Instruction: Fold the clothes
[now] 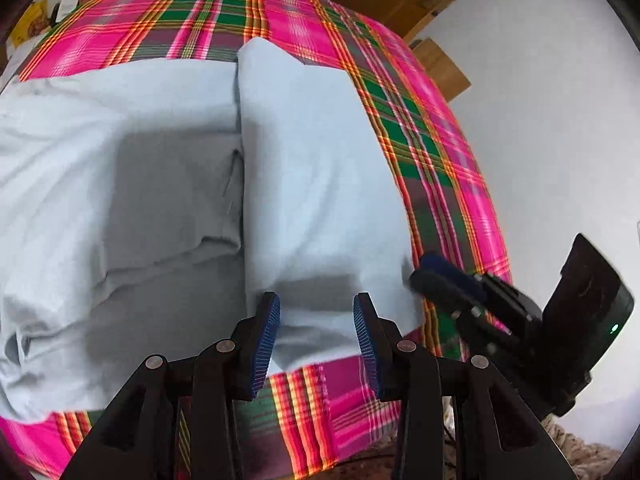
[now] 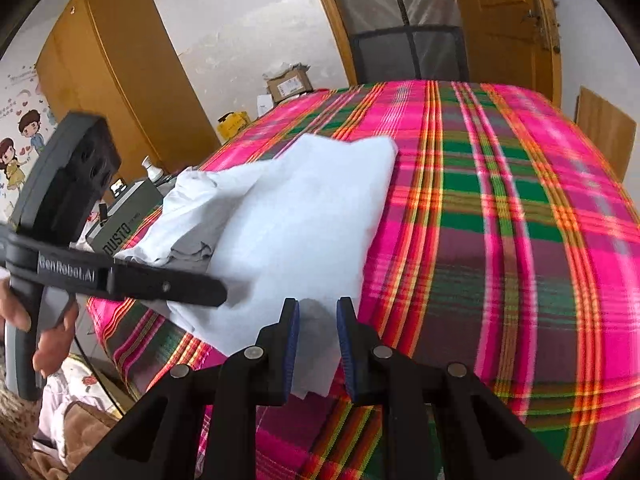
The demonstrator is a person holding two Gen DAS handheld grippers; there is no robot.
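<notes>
On the plaid bedspread [image 1: 432, 128], both grippers' fingers [image 1: 266, 340] gape over the pale garment [image 1: 312, 184].

"GenRobot.AI" stands on the left tool [image 2: 224, 292] arm, "DUSTO" (partly cut off) on a grey box [image 2: 124, 216].

Pale blue garment [image 1: 312, 184] partly folded, one panel overlapped, flat on plaid bedspread [image 1: 432, 152].

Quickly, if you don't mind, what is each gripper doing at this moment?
Left gripper: open, over the near edge of the pale blue garment, not holding it.
Right gripper: open, at the garment's near corner, gripping nothing.
</notes>
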